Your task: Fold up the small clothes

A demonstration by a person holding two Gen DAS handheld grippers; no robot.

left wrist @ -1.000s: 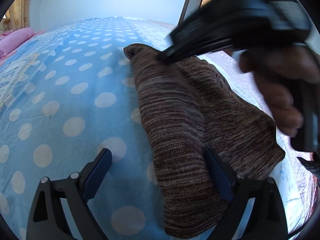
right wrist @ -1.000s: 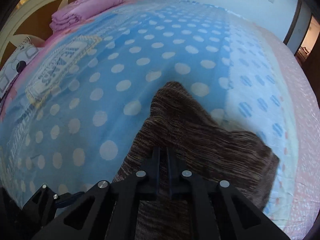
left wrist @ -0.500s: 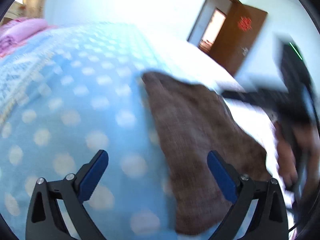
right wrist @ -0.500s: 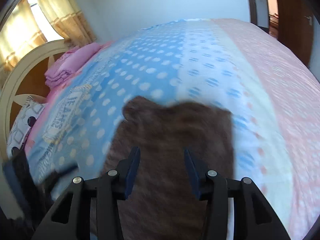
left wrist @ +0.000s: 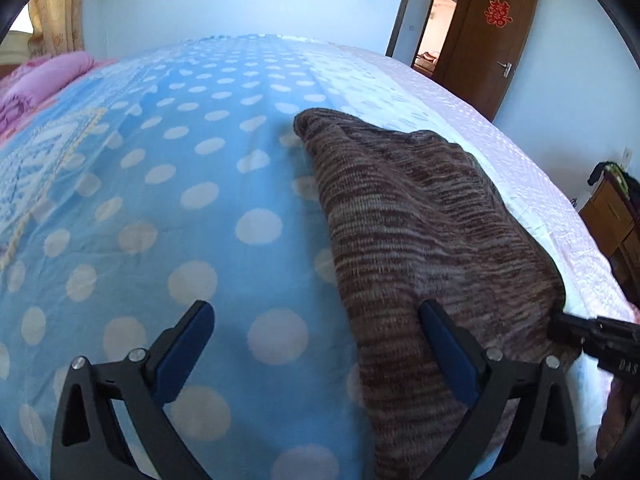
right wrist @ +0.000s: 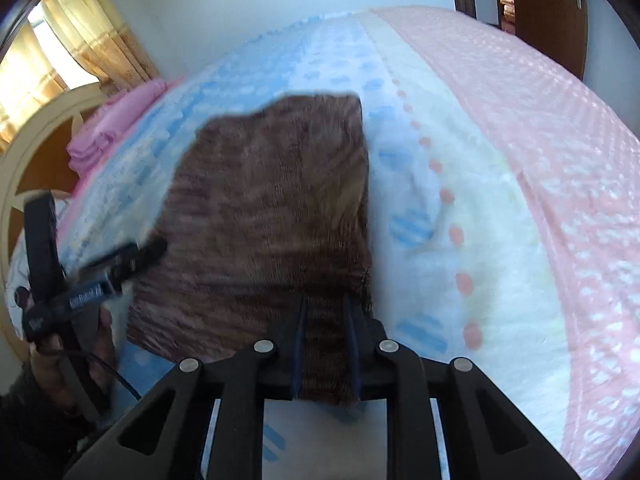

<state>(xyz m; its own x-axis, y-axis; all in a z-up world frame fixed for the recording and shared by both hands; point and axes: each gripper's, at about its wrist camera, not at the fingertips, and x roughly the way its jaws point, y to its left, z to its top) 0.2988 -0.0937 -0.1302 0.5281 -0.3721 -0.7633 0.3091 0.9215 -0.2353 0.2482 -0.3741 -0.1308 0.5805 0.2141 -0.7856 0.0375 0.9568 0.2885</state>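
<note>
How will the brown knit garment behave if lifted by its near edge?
Likely floppy: the brown knit garment lies draped in soft folds on the bedspread. Probably light and grippy, not slippery, given its coarse knit. The right gripper has its jaws narrowed around the hem, so the rest should hang and sag.

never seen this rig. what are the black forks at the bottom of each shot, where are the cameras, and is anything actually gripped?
No robot: a person holds a two-finger gripper in each hand, with a fisheye camera on each looking along its fingers. The left wrist view shows the left gripper wide open above a blue dotted bedsheet, holding nothing. A brown knit garment lies folded on the bed. In the right wrist view, the right gripper has just been closing, with the garment's near edge between its narrow jaws; blur hides whether the pads press on it.
</note>
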